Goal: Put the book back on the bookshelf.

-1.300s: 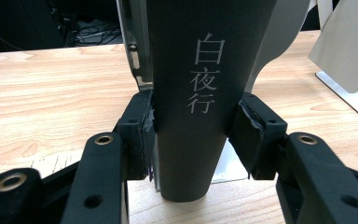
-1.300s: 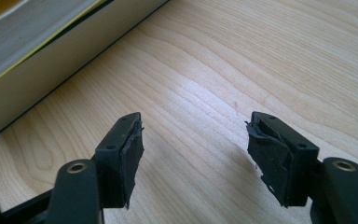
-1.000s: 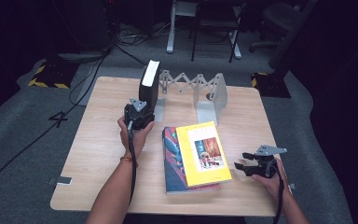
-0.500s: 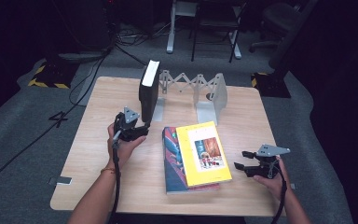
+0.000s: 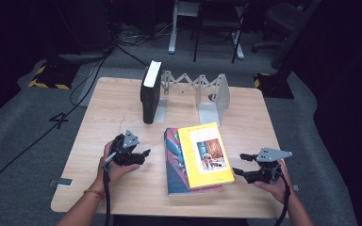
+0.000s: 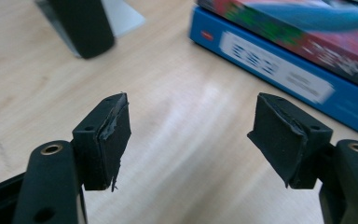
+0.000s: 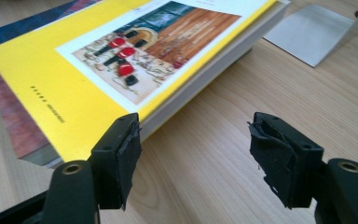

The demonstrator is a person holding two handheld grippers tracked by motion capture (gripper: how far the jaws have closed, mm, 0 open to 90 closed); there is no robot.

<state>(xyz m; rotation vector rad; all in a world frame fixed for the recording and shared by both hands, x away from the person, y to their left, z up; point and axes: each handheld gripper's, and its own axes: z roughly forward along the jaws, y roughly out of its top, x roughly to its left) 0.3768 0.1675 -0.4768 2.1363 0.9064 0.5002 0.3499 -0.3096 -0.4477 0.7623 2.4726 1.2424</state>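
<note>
- Holding both grippers low near the desk's near edge, you have the left gripper point(image 5: 139, 154) and the right gripper point(image 5: 241, 164) flanking the stack — each with jaws spread and nothing between them; the left's jaws have just been opening.
- Your yellow book point(image 5: 205, 154) lies flat on the blue book point(image 5: 172, 160), between the grippers and closer to the near edge than the far one.
- It looks stiff, fairly heavy and smooth-covered, so pinch it at the overhanging long edge point(image 7: 200, 60) facing your right gripper — grip deep, or it may slip.
- Farther back, the black book point(image 5: 150, 92) stands upright in the expanding bookend rack point(image 5: 202, 92) near the far edge.
</note>
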